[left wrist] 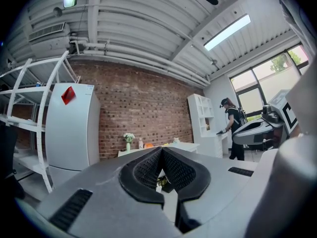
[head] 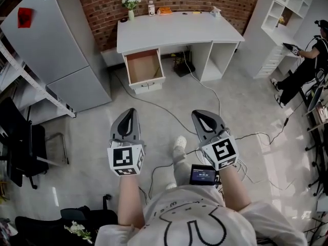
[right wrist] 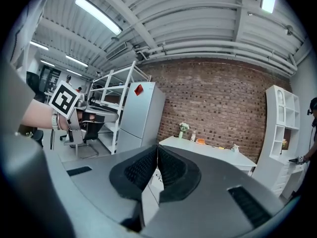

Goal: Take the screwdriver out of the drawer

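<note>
Your left gripper (head: 130, 113) and your right gripper (head: 203, 115) are both squeezed shut, and they hold nothing. They are side by side above the gray floor (head: 87, 137), well away from the white desk (head: 174, 29). The drawer (head: 143, 65) is pulled out under the left end of the desk's front edge. It is brown inside, with a white front. The screwdriver is too small to make out in there.

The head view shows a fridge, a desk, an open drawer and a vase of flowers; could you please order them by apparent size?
1. The fridge and the desk: about alike, too close to rank.
2. The open drawer.
3. The vase of flowers.
</note>
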### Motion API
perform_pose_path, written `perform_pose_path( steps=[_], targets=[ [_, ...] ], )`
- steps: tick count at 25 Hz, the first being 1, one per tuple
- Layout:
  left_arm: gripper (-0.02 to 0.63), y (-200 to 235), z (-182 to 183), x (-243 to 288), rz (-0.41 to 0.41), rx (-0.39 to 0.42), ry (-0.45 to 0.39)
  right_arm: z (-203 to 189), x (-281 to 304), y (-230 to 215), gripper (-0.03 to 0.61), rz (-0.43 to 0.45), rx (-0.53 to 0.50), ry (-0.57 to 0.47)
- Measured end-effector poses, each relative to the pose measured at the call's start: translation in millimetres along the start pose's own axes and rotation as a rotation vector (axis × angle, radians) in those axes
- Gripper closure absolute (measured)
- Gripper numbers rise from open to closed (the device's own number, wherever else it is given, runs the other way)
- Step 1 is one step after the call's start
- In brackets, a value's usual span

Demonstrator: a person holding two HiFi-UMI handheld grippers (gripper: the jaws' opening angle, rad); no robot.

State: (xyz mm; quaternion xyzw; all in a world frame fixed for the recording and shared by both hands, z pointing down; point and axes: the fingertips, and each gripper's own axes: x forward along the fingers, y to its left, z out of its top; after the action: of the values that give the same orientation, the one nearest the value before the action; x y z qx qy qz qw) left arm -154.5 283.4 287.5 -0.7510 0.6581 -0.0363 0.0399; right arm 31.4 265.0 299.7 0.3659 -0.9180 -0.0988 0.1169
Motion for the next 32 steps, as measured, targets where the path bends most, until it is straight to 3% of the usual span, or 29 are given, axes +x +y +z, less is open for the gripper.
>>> perform_pose_path(
  steps=[14,24,32],
  targets=[
    [0.604,47.8,-11.1,152.3,0.023,-0.054,-0.003,-13.4,128.1,-104.2,0.558,-0.013,0.008,0.002],
    [0.604,66.9,-16.1,288.5,-0.005,-0.017,0.038,-34.3,223.3,-206.8,0.558,-0.035,0.072,0.025],
    [0.604,75.4,-43.3,368.2,-0.016,-0.037,0.089,-51.9,281.8,-266.6,0.558,-0.039,0.087,0.052]
  ],
)
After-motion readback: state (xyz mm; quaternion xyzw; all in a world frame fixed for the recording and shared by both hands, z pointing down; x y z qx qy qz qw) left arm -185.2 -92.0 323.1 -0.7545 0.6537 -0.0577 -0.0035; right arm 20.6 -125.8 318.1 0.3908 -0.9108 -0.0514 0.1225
